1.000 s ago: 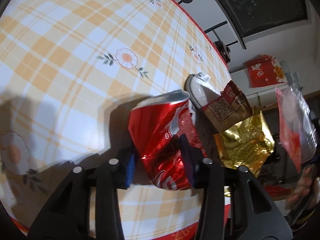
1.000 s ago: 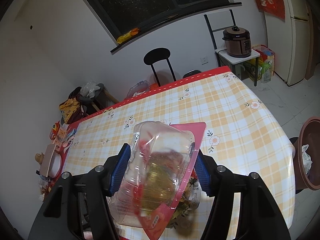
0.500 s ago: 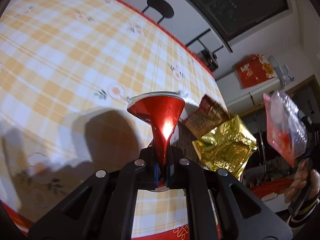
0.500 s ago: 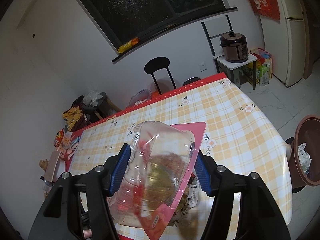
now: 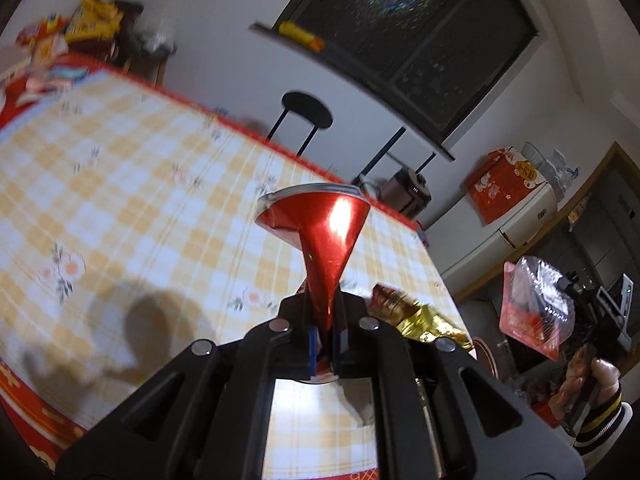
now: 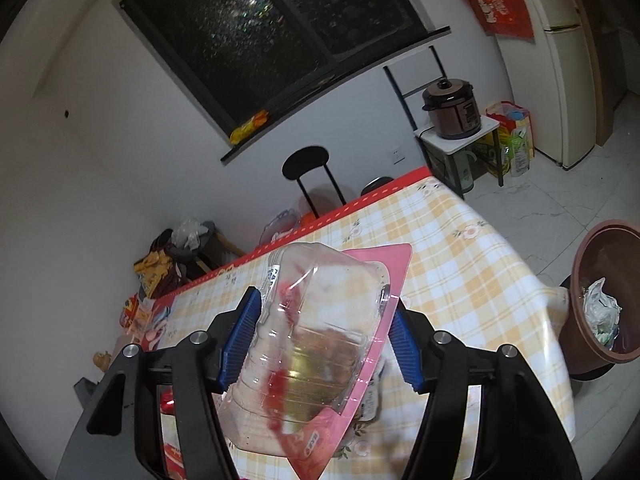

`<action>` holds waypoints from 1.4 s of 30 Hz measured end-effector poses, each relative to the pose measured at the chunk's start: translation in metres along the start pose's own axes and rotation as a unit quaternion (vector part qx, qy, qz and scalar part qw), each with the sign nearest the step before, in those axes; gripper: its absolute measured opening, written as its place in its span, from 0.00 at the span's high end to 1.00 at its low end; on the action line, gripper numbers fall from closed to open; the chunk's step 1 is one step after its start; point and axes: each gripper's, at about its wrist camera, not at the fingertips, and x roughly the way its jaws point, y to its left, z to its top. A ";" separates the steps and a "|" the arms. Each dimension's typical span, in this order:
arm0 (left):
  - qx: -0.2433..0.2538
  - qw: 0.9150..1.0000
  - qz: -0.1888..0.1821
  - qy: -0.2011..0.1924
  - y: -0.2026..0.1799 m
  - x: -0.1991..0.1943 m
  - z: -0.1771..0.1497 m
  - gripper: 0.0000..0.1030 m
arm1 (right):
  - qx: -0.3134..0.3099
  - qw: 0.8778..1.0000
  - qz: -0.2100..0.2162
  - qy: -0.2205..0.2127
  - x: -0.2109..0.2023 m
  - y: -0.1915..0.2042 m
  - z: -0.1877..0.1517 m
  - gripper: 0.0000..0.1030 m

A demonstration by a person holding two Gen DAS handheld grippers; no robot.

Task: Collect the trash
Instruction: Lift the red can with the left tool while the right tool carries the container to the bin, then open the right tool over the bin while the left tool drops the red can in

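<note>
My left gripper (image 5: 325, 350) is shut on a crushed red can (image 5: 322, 236), squeezed flat between the pads and held above the checked table (image 5: 140, 208). My right gripper (image 6: 318, 340) is shut on a clear plastic blister pack with pink card backing (image 6: 316, 344), held above the table (image 6: 472, 276). The same pack (image 5: 534, 308) shows at the right of the left wrist view, with the hand (image 5: 588, 384) holding that gripper. A gold foil wrapper (image 5: 430, 326) and a brown packet (image 5: 386, 300) lie on the table near its right edge.
A brown bin (image 6: 604, 300) with trash inside stands on the floor past the table's right end. A black stool (image 6: 306, 164) stands behind the table. A cooker (image 6: 452, 108) sits on a small stand. Snack bags (image 6: 154, 272) are piled at the far left.
My left gripper closed hard on the can, crushing it flat, then lifted it off the table and tilted upward. My right gripper rose a little, still holding the blister pack.
</note>
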 end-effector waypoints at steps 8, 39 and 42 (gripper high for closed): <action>0.042 0.999 -0.028 -0.021 -0.074 0.000 0.009 0.92 | 0.029 0.999 -0.008 -0.030 -0.037 -0.056 0.017 0.41; 0.144 0.986 -0.071 0.048 -0.331 0.122 -0.070 0.92 | 0.168 0.976 -0.132 -0.046 -0.101 -0.387 0.047 0.41; 0.144 0.986 -0.065 0.049 -0.337 0.124 -0.074 0.92 | 0.170 0.977 -0.125 -0.031 -0.085 -0.397 0.050 0.41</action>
